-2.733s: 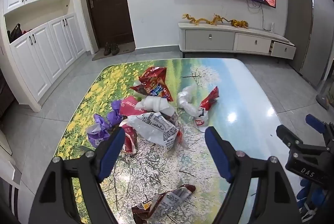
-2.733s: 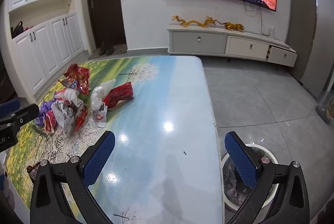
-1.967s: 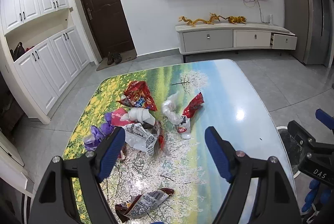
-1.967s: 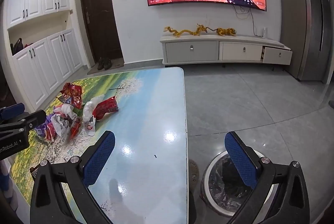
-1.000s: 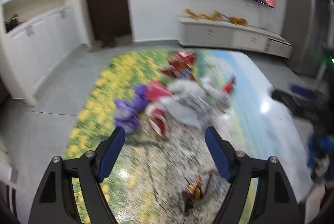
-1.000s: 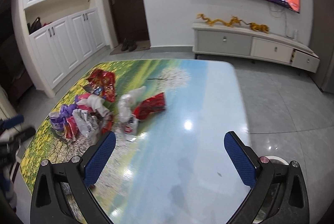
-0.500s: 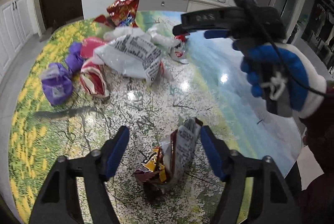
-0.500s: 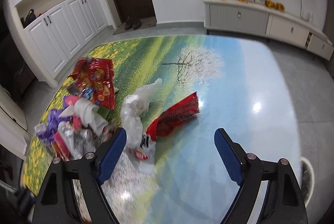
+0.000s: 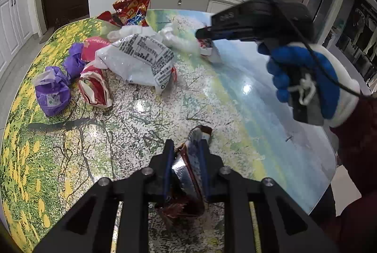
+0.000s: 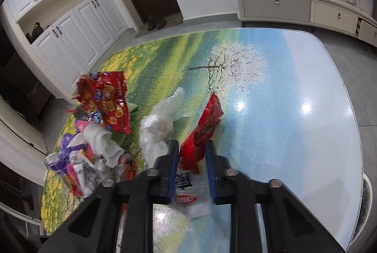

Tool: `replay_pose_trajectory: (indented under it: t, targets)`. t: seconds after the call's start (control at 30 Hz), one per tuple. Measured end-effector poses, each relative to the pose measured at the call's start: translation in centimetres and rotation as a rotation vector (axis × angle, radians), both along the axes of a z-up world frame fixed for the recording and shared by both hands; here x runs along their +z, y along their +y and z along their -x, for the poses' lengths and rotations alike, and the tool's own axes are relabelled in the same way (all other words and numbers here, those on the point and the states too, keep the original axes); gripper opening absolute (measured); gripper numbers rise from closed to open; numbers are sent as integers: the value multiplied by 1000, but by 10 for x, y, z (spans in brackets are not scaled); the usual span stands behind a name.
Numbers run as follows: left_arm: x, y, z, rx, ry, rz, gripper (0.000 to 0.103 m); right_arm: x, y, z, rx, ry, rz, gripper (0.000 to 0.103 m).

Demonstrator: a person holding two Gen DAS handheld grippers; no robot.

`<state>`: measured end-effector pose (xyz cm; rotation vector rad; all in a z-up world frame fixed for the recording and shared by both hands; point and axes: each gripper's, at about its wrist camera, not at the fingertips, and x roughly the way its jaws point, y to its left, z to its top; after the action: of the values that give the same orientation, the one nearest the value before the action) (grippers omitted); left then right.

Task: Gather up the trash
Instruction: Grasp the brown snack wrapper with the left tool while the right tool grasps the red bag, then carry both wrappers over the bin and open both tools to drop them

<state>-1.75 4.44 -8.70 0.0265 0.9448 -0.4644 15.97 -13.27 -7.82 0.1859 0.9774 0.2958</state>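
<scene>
Both grippers had just been closing, each onto a piece of trash. The left gripper was clenched on a brown foil-lined wrapper lying near the surface's near edge, apart from the main heap. The right gripper was clamped on a red snack packet in the middle of the surface, just beside a crumpled clear plastic bag. Half a second earlier both stood wide over these items. Judging from this, two pieces were secured and ready to lift; the heap by the left edge remained uncollected.
</scene>
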Motion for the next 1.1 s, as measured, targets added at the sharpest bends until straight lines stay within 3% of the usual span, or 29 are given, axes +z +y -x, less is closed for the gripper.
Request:
replay_pose_trajectory:
  t: [0.3,0.5,0.67,0.8,1.1]
  targets:
    - [18,-11,-11,24,-22,-7,10,22,-40,50,14,-69,-52,13]
    - [37,-47,-25,-27,-40,3,10,38,-102,88,-70,-124,-72,13]
    - [57,-115,-47,-143,-49,19,10,40,-174,115,-181,-139,-32,13]
    - [66,-197,-72,-269,-37,41,10,12,-240,130,-313,-85,8,13]
    - [27,-360,-106,-456,101,31,14,-66,-335,145,-502,63,-35,16]
